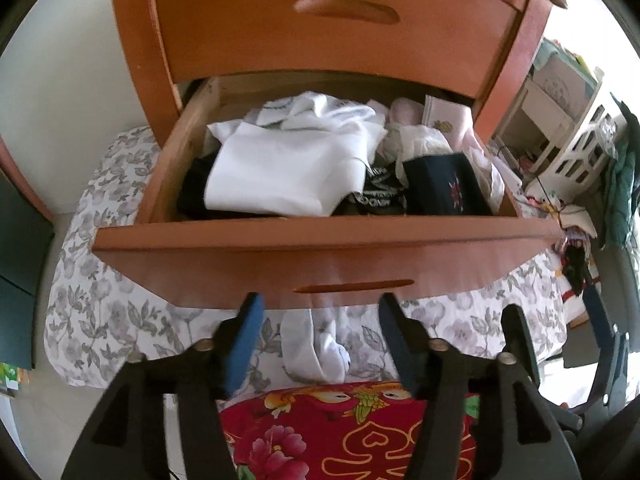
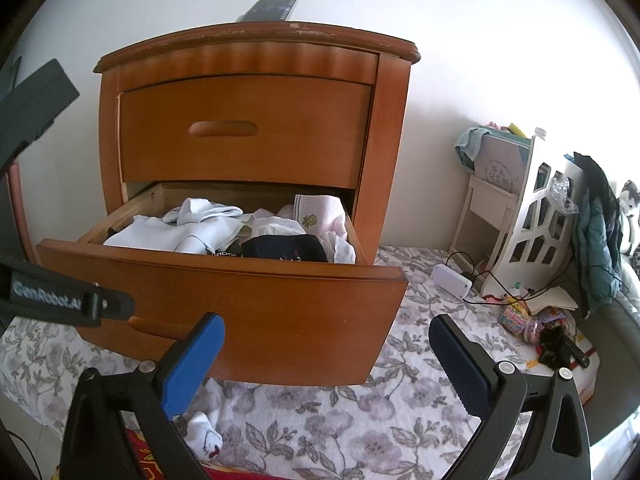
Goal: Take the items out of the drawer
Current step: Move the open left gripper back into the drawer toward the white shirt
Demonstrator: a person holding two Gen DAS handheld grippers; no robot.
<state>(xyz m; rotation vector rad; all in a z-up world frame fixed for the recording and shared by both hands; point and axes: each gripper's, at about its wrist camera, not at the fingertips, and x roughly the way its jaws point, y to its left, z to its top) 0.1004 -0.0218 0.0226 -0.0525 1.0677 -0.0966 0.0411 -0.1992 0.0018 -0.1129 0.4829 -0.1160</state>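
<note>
The lower drawer [image 1: 320, 252] [image 2: 248, 312] of a wooden nightstand stands pulled out and full of clothes. A folded white garment [image 1: 288, 168] [image 2: 168, 236] lies on top at the left, with a navy item [image 1: 444, 188] [image 2: 284, 248] at the right and pink cloth [image 1: 456, 124] [image 2: 328, 212] behind it. My left gripper [image 1: 320, 308] is open just below the drawer front. A white sock [image 1: 316, 348] [image 2: 204, 432] lies on the bedding beneath its gap, not pinched. My right gripper [image 2: 326, 324] [image 1: 554, 308] is open and holds nothing, in front of the drawer's right corner.
The upper drawer [image 2: 244, 132] is shut, and a phone [image 2: 272, 10] lies on the nightstand top. Floral bedding [image 2: 360, 432] spreads below, with red flowered cloth [image 1: 340, 432] nearest me. A white shelf [image 2: 532, 220], a white box [image 2: 452, 280] with cables and small clutter crowd the right.
</note>
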